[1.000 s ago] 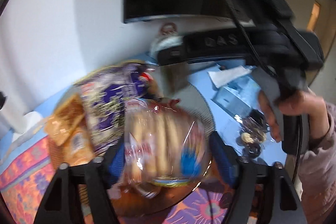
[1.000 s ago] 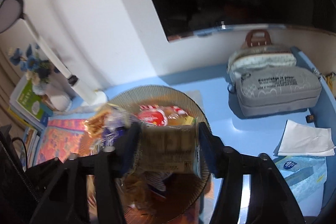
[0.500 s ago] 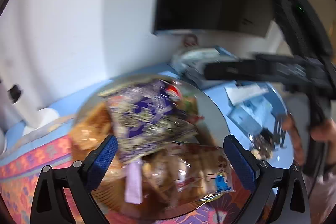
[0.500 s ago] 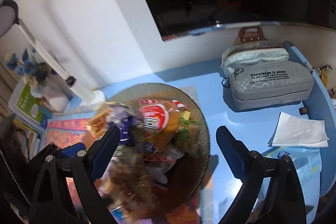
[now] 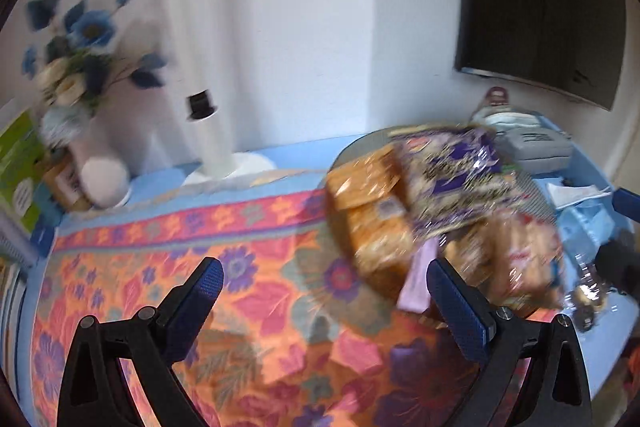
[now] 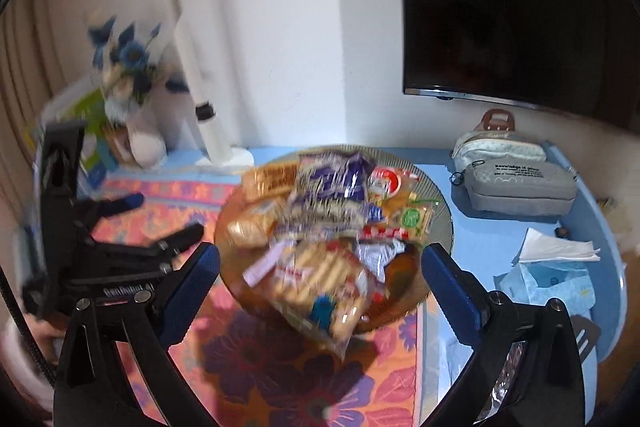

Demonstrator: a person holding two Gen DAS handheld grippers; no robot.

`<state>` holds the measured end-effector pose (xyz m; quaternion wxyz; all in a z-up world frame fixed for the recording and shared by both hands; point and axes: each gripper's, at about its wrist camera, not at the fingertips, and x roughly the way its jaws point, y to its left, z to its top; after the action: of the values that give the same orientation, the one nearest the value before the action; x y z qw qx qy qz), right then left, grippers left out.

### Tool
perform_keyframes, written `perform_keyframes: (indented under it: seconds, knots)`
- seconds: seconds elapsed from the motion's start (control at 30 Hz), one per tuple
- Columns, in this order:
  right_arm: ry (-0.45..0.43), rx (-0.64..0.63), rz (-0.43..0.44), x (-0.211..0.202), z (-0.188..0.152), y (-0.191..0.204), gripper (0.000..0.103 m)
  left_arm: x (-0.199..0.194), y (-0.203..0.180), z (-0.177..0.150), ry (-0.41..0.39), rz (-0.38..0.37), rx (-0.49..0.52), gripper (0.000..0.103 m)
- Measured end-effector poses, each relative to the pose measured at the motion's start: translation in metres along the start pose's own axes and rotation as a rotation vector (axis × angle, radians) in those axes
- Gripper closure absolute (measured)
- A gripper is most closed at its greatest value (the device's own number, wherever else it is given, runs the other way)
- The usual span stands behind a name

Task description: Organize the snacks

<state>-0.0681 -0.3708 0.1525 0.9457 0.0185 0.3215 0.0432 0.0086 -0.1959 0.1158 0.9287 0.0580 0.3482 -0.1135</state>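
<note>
Both my grippers, left (image 5: 324, 301) and right (image 6: 320, 277), just opened, empty; ahead, crinkly snack packets (image 6: 320, 211) blur in a ribbed round bowl (image 6: 442, 203)

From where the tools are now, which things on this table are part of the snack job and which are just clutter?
Job:
- glass plate
- purple snack bag
- biscuit pack
- orange snack packs
- red-lidded snack

Lying about:
- grey pouch
- white napkin
- blue tissue pack
- flower vase
- desk lamp
- floral mat
</note>
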Motion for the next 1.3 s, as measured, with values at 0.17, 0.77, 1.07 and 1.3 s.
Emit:
perform_keyframes:
  seconds: [0.17, 0.77, 1.07, 1.3]
  knots:
    - [0.003, -0.053, -0.072, 0.024, -0.039, 0.013, 0.001, 0.009, -0.003, -0.034, 0.002, 0.047, -0.046, 0.002]
    - [0.012, 0.011, -0.052, 0.034, -0.061, 0.011, 0.001, 0.007, -0.01, -0.05, -0.042, 0.112, -0.093, 0.002]
    - [0.016, 0.002, -0.054, 0.034, -0.057, 0.014, 0.001, 0.008, -0.01, -0.049, -0.041, 0.121, -0.091, 0.002]
    - [0.02, 0.014, -0.052, 0.035, -0.058, 0.014, 0.001, 0.009, -0.007, -0.051, -0.036, 0.119, -0.098, 0.002]
